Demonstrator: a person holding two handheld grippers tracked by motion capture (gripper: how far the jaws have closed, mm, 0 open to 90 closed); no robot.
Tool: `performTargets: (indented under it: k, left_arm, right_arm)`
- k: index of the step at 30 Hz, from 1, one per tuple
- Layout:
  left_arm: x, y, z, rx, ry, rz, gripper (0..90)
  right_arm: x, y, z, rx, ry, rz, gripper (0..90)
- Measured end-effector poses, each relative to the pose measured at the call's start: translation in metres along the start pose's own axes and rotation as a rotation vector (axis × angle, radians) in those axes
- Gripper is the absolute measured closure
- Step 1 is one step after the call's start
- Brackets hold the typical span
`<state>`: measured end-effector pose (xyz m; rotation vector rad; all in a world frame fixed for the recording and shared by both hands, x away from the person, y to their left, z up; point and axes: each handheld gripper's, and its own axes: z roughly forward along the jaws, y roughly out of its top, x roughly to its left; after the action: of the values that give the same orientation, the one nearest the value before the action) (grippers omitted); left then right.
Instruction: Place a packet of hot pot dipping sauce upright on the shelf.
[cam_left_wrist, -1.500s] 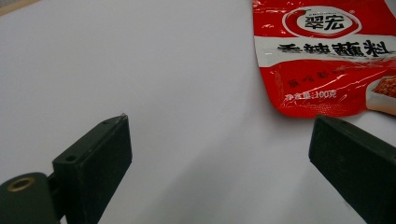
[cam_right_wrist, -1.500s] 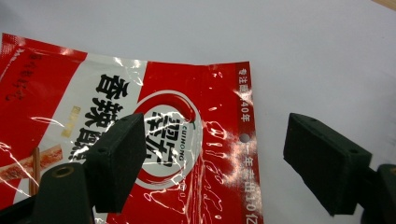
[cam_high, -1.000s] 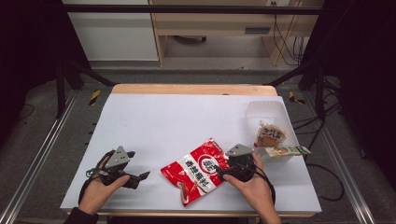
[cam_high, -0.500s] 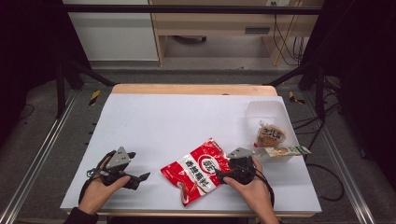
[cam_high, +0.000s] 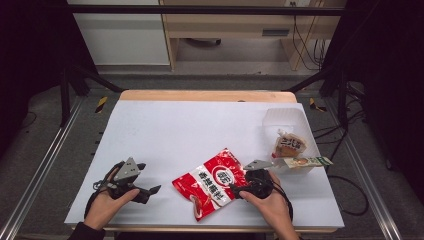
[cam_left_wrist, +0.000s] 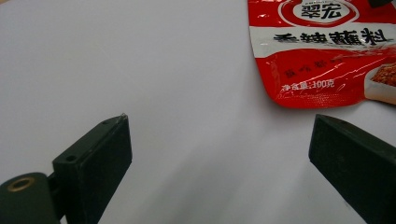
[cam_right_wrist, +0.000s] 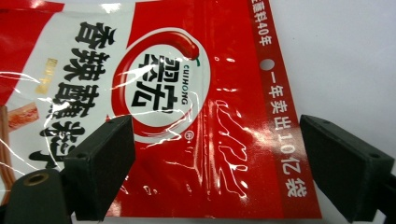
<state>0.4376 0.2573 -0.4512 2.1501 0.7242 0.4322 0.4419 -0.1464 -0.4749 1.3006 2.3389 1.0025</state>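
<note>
The red seasoning pouch (cam_high: 214, 182) lies flat on the white desk (cam_high: 200, 130), near its front edge, between the two hands. The right tongs (cam_high: 238, 190) are at the pouch's right edge, jaws spread wide and holding nothing; in the right gripper view the pouch (cam_right_wrist: 187, 116) spans the gap between them. The left tongs (cam_high: 152, 191) rest on the desk well to the left, jaws wide apart and empty, with the pouch corner (cam_left_wrist: 327, 56) ahead. To grasp well, lower the right tongs until one jaw slides under the sealed edge, close on the flat seam rather than the filled belly, and lift evenly to avoid slipping.
</note>
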Motion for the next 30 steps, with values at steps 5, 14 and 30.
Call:
performTargets:
  k: [5, 14, 30]
  left_arm:
    - [0.000, 0.000, 0.000, 0.000, 0.000, 0.003, 5.8]
    - [-0.001, 0.000, 0.001, 0.003, -0.004, 0.003, 5.9]
    - [-0.003, 0.002, 0.002, 0.006, -0.018, 0.009, 6.8]
  right_arm:
    - [0.004, 0.002, -0.007, -0.034, 0.015, 0.005, 19.0]
    - [0.016, 0.003, -0.016, -0.031, 0.055, -0.047, 39.0]
    - [0.017, 0.036, -0.018, 0.023, 0.016, -0.228, 90.0]
